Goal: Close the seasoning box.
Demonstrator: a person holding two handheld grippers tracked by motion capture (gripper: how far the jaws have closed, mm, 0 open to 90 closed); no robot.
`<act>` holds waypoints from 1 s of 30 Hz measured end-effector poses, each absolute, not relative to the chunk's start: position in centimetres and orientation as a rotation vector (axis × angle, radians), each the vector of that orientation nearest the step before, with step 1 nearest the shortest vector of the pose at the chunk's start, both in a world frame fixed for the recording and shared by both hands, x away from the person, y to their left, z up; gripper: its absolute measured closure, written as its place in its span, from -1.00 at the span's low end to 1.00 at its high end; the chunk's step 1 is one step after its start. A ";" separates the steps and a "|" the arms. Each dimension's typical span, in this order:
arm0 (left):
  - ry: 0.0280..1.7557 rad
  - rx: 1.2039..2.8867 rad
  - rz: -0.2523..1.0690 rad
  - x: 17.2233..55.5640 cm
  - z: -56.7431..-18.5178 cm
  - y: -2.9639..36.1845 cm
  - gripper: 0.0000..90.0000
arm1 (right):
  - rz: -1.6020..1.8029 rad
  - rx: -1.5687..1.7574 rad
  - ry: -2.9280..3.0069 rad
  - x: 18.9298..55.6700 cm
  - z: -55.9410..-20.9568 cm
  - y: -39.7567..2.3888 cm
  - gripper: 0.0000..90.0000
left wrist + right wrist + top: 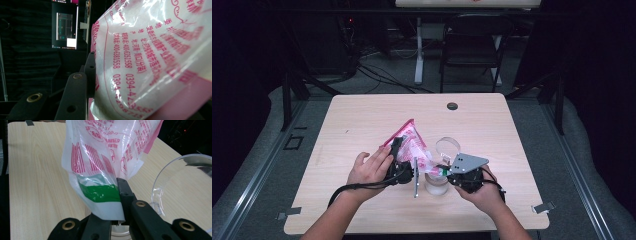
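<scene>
A pink-and-white printed plastic bag [408, 141] hangs tilted over the table [362, 120], held from both sides. My left gripper [398, 161] is closed on the bag's middle; in the left gripper view the bag [155, 57] bulges against the one black finger [90, 70] that shows, and hides the other. My right gripper [445, 171] is shut on the bag's lower corner, where a green band [100, 193] crosses the bag [105, 157] just beside the right gripper [119, 195]. A clear cup [436, 186] stands right under that corner.
A second clear round container [447, 146] sits just behind the cup, close on the right in the right gripper view [175, 182]. A dark grommet [452, 106] marks the table's far edge. A black chair [472, 45] and cables are beyond the table.
</scene>
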State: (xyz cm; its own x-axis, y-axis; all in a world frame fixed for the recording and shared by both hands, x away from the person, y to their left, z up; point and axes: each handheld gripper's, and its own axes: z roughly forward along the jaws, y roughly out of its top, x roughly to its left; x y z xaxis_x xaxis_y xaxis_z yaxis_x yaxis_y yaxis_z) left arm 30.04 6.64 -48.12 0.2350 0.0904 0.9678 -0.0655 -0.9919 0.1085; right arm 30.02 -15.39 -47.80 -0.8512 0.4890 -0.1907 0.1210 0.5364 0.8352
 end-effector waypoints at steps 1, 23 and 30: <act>0.022 2.364 1.872 30.0 -48.1 6.6 0.45 | 1.247 0.498 2.374 30.0 -47.8 -15.4 1.00; 0.007 2.351 1.885 30.1 -48.2 6.6 0.45 | 1.241 0.503 2.381 30.1 -48.0 -15.3 1.00; -0.002 2.352 1.897 30.0 -48.2 6.5 0.45 | 1.236 0.504 2.381 30.1 -48.1 -15.3 1.00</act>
State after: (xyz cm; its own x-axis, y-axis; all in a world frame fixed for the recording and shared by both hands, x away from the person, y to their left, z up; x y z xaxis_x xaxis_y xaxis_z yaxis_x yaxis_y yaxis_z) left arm 29.98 6.52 -48.16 0.2148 0.0740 0.9738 -0.0761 -0.9928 0.0922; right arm 30.11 -15.26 -48.14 -0.8510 0.4901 -0.1889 0.1276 0.5417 0.8308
